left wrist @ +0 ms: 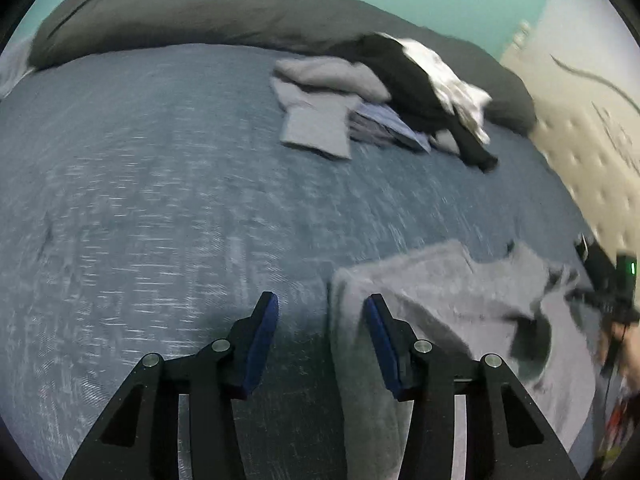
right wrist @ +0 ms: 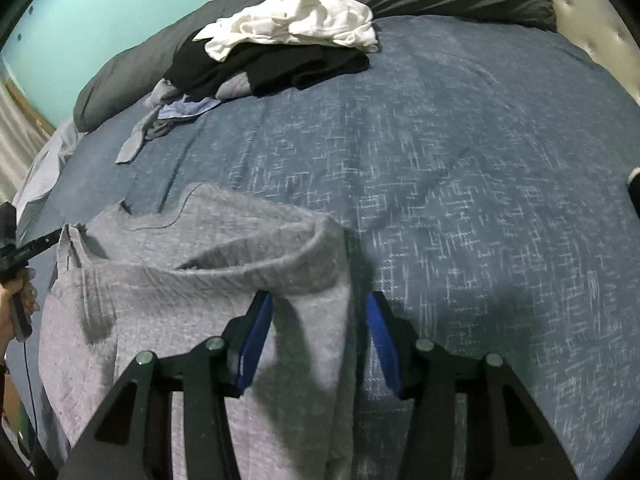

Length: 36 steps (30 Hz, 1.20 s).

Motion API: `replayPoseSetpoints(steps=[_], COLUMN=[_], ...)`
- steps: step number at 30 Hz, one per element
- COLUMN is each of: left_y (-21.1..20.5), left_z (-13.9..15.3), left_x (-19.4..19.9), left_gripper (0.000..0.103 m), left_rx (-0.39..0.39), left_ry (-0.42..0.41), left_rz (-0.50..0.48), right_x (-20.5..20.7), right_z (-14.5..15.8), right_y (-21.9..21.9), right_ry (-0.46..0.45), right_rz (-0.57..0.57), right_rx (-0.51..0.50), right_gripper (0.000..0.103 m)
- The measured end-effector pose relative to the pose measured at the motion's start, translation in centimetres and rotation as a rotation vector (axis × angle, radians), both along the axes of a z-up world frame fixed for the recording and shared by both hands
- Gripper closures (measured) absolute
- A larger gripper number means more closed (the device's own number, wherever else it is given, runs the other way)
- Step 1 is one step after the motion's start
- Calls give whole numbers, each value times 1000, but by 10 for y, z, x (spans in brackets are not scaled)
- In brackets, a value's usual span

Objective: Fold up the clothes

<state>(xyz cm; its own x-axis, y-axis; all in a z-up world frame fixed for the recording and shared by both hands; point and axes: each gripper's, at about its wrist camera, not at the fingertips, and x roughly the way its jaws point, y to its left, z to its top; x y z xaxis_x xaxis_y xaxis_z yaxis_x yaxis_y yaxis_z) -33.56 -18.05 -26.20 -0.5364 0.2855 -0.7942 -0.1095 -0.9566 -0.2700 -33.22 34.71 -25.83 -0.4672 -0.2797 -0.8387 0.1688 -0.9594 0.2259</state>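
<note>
blue bedspread (right wrist: 460, 160) carries a grey garment (right wrist: 192, 280); both tools, left tool (left wrist: 322, 312) and right tool (right wrist: 318, 312), gape half-wide, gripping nothing.

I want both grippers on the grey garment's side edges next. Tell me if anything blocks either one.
Nothing visible does. The grey garment lies alone on the blue bedspread. Its edges sit right at the open left gripper and right gripper. The clothes pile is far off near the pillow.

The grey garment (right wrist: 192, 280) is soft, matt waffle-textured knit cloth. The blue bedspread (left wrist: 160, 184) is coarse woven fabric flecked white. The gripper fingers (right wrist: 216, 380) look like matt black plastic with smooth blue pads (right wrist: 256, 340) and shiny metal pins (right wrist: 424, 345).
</note>
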Motion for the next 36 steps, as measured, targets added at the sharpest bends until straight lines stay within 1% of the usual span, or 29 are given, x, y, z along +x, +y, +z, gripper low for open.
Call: replayPoseSetpoints(steps=[3, 6, 7, 8, 9, 11, 12, 16, 17, 18, 20, 21, 23, 27, 30, 33, 34, 36], left_y=[6, 9, 11, 12, 13, 14, 13, 0, -7, -13, -27, -29, -26, -25, -25, -21, -18, -12], left_z=[-10, -15, -15, -15, -14, -10, -8, 8, 8, 7, 5, 3, -1, -7, -11, -18, -18, -15], left_x=[-4, -6, -6, -5, -4, -2, 0, 8, 10, 10, 11, 10, 5, -2, -8, -13, -14, -13], left_gripper=[53, 54, 59, 78, 85, 92, 93, 96, 100, 100, 100, 100, 100, 100, 99, 99, 97, 96], left_rx=[6, 12, 13, 16, 11, 0, 3, 26, 46, 70, 118, 120, 93, 87, 61, 43, 33, 14], left_ry=[-17, -15, -13, -14, -10, 3, 6, 38, 35, 27, 11, 3, -13, -34, -54, -90, -94, -96], left_rz=[-25, -31, -41, -55, -62, -60, -52, -3, 19, 43, 92, 102, 105, 125, 125, 114, 105, 90], right_x=[-3, -6, -8, -10, -10, -10, -9, -2, -1, -1, -3, -5, -8, -15, -24, -33, -36, -39], right_z=[-2, -3, -3, -2, -1, 3, 6, 23, 27, 31, 34, 33, 32, 33, 28, 19, 15, 7], right_y=[-4, -8, -12, -15, -16, -14, -12, 4, 9, 16, 27, 29, 23, 21, 17, 12, 10, 7], right_ry=[8, 21, 27, 33, 40, 58, 70, 134, 150, 163, 167, 155, 153, 177, 161, 123, 102, 41], right_rz=[18, 25, 34, 47, 51, 39, 31, -23, -44, -69, -109, -115, -103, -135, -135, -139, -137, -130], right_rx=[7, 23, 38, 47, 51, 46, 42, -11, -27, -42, -79, -77, -38, -2, 51, 99, 104, 83], right_gripper=[53, 53, 56, 69, 81, 89, 92, 94, 95, 99, 99, 99, 99, 99, 99, 99, 99, 98])
